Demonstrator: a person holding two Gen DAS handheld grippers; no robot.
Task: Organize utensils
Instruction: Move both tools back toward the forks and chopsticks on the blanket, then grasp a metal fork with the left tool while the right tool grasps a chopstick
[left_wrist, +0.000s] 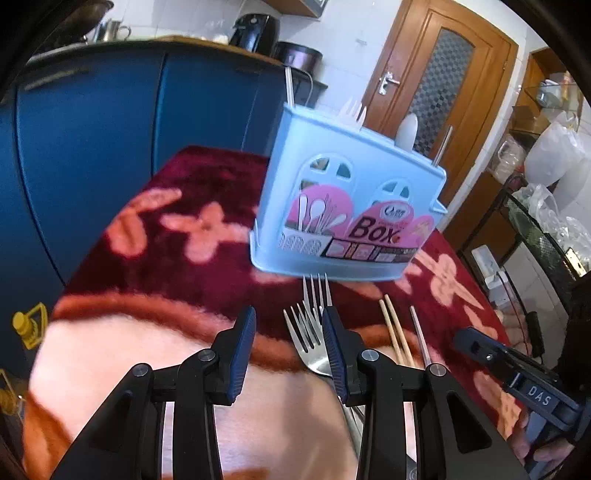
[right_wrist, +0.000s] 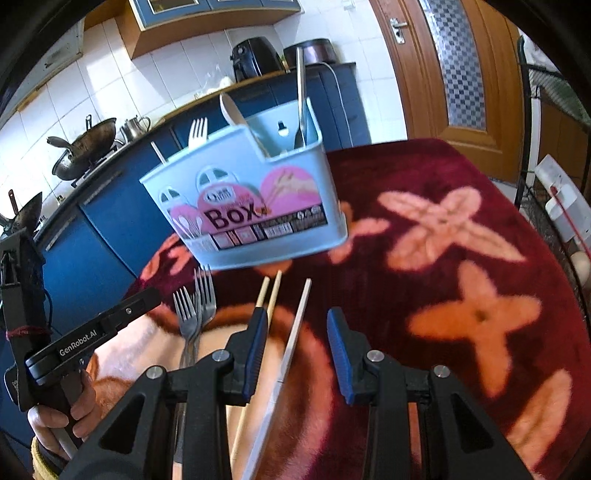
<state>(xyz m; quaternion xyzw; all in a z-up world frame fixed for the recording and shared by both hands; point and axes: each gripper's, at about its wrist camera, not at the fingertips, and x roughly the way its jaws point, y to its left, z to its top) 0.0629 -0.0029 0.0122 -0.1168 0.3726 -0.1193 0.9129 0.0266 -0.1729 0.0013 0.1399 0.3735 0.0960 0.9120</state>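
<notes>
Both claws hang part-open and empty: right gripper (right_wrist: 297, 347) straddles the white chopstick (right_wrist: 295, 332), left gripper (left_wrist: 290, 347) is beside the forks (left_wrist: 310, 328), all just before the blue utensil box (right_wrist: 243, 206). Best pinch one utensil at mid-shaft, squarely.

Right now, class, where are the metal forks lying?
The forks lie on the blanket, just before the blue box, left of the chopsticks.
</notes>
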